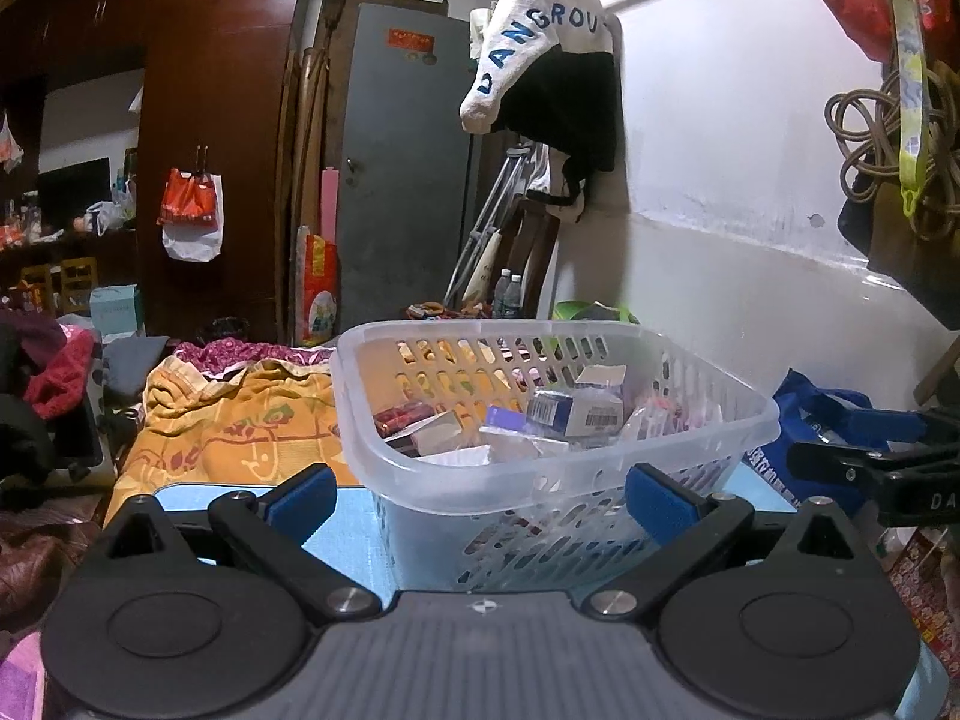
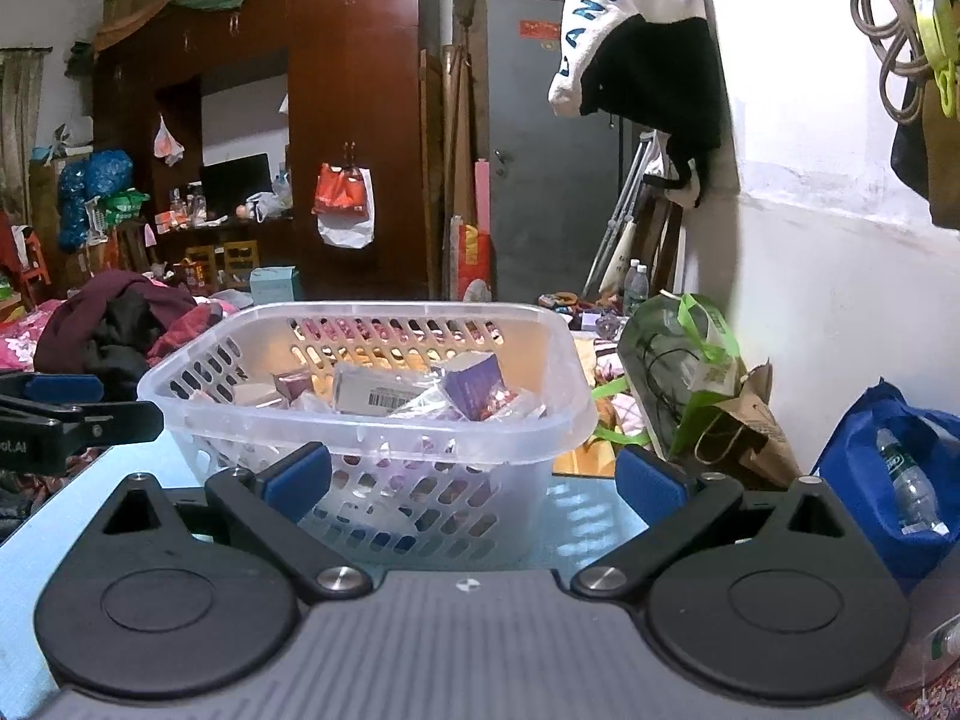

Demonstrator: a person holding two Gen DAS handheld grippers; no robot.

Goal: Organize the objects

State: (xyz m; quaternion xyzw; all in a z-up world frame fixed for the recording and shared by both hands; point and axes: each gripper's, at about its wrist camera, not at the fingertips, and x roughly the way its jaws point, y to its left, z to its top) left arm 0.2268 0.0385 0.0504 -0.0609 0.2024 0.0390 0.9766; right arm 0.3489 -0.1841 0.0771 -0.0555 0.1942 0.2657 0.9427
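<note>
Just short of the basket, the left gripper and right gripper hover spread wide, empty. It sits on the blue table, boxes inside; probably light, flexible plastic, best pinched at the rim.

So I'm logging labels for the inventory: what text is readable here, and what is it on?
"DANGROU", cut off at the edge: white hanging garment.
"DA", partly seen: right claw.
Barcodes on boxes in the basket: digits too small.
Red sticker on the grey door: blurred.
Blue bag print: unreadable.
</note>
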